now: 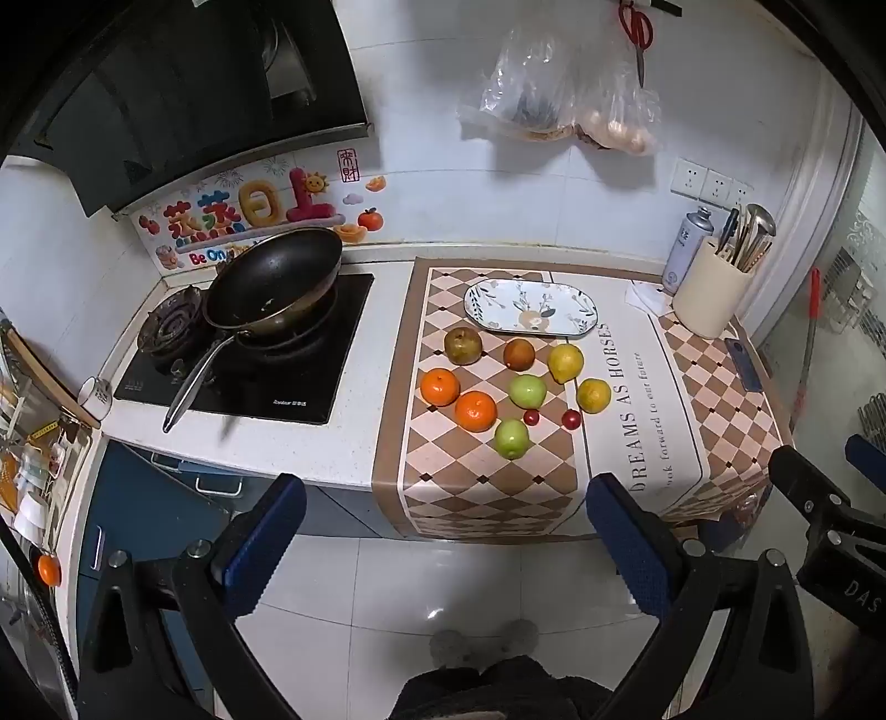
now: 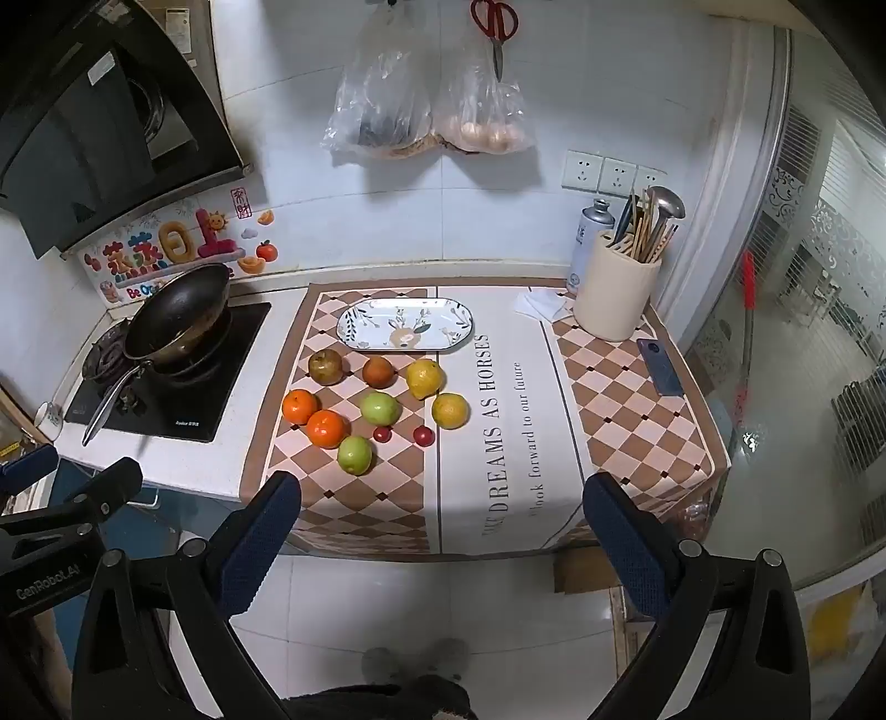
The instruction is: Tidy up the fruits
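Several fruits lie loose on a checkered mat point(image 1: 443, 476) point(image 2: 360, 498): two oranges point(image 1: 440, 386) point(image 2: 299, 406), two green apples point(image 1: 528, 391) point(image 2: 380, 408), two brown pears point(image 1: 463, 345) point(image 2: 325, 366), two yellow lemons point(image 1: 565, 363) point(image 2: 425, 378) and two small red tomatoes point(image 1: 571, 419) point(image 2: 423, 435). An oval patterned plate point(image 1: 530, 306) point(image 2: 405, 323) sits behind them with nothing on it. My left gripper point(image 1: 443, 498) and right gripper point(image 2: 440, 493) both hang open above the floor in front of the counter, well short of the fruit.
A black wok point(image 1: 274, 282) point(image 2: 177, 313) sits on the stove at left. A cream utensil holder point(image 1: 714, 288) point(image 2: 614, 291), a spray can point(image 1: 684, 249) and a dark phone point(image 2: 659, 366) stand at right. Plastic bags point(image 1: 559, 99) and red scissors point(image 2: 494, 27) hang on the wall.
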A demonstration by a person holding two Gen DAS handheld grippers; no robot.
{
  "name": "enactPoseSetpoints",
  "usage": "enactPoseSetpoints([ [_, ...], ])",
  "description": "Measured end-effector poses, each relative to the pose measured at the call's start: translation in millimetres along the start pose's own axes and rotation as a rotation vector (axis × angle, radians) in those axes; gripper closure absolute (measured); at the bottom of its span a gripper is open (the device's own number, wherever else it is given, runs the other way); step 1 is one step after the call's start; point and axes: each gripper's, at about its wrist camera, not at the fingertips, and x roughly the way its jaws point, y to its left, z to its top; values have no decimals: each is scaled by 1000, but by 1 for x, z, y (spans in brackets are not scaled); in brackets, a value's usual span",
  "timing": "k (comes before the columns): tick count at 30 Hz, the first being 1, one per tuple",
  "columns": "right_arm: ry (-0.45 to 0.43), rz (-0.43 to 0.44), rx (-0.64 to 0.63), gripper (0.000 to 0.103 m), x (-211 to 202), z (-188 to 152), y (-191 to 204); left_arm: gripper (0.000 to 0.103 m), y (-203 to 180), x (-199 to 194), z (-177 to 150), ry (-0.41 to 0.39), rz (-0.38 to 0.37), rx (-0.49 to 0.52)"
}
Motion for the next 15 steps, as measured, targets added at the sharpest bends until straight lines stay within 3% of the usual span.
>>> enactPoseSetpoints([
  [15, -5, 12, 6, 0, -1, -3, 2, 0, -2, -4, 7, -19, -17, 7],
])
